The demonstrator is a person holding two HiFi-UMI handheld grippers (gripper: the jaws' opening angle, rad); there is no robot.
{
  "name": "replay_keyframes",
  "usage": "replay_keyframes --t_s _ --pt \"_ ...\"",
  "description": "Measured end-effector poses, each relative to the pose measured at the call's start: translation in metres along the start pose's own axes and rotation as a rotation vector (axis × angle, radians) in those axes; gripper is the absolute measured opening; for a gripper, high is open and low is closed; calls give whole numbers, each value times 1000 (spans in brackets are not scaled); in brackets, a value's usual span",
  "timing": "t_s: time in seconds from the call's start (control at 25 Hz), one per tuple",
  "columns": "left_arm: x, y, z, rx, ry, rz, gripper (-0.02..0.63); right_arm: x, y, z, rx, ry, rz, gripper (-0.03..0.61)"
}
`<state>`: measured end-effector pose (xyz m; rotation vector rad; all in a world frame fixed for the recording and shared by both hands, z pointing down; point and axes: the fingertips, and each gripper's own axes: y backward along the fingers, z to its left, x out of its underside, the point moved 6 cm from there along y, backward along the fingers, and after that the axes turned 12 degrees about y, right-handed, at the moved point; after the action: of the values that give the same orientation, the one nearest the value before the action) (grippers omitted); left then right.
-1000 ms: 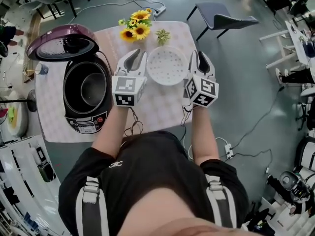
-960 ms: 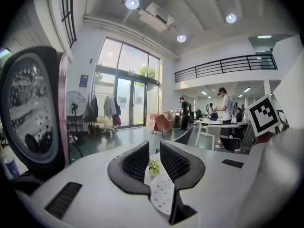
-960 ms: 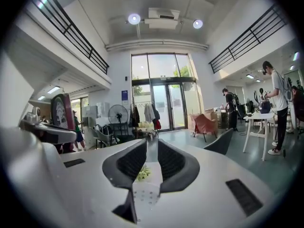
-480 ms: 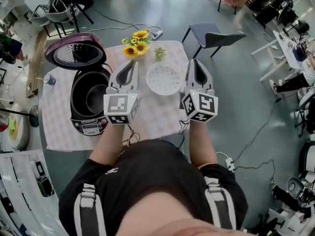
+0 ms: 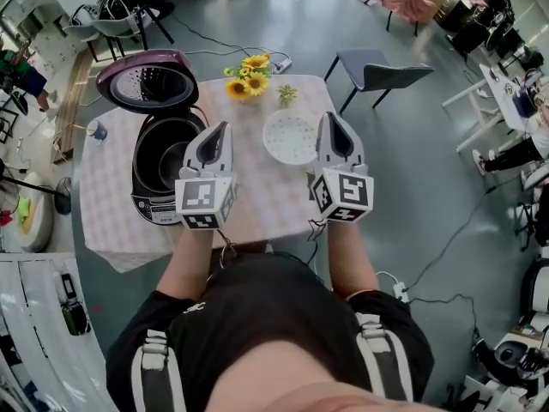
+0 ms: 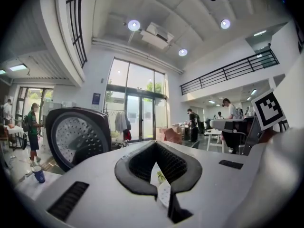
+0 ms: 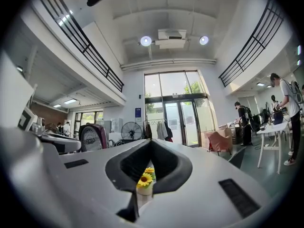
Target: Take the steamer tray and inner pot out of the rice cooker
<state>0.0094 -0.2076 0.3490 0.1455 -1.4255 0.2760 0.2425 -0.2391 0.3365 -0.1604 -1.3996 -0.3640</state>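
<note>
Left on the tabletop point(image 5: 262, 200): rice cooker point(image 5: 153, 206) with lid point(image 5: 147, 82) flipped up, inner pot point(image 5: 165, 154) seated in it, pot interior bare. Next, left gripper point(image 5: 223, 128) held above the tabletop, jaws just closed and pressed together on nothing; steamer tray point(image 5: 290, 137) out of the cooker, flat on the tabletop between the two gripper tips, nothing on it, sunflowers point(image 5: 247, 82) behind. Rightmost, right gripper point(image 5: 329, 117), jaws likewise just closed, pressed together, empty.
</note>
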Motion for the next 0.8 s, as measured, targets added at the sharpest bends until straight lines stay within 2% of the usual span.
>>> replay_keyframes --t_s 0.24,0.48,0.8 --pt "-1 30 25 -89 0 -5 5 -2 -12 39 -95 -11 -11 0" --pt "-6 61 72 -181 13 -20 5 -8 -30 90 -198 -16 -13 0" --pt "-16 100 142 -242 -16 -26 5 -26 -56 156 -228 -29 -43 0"
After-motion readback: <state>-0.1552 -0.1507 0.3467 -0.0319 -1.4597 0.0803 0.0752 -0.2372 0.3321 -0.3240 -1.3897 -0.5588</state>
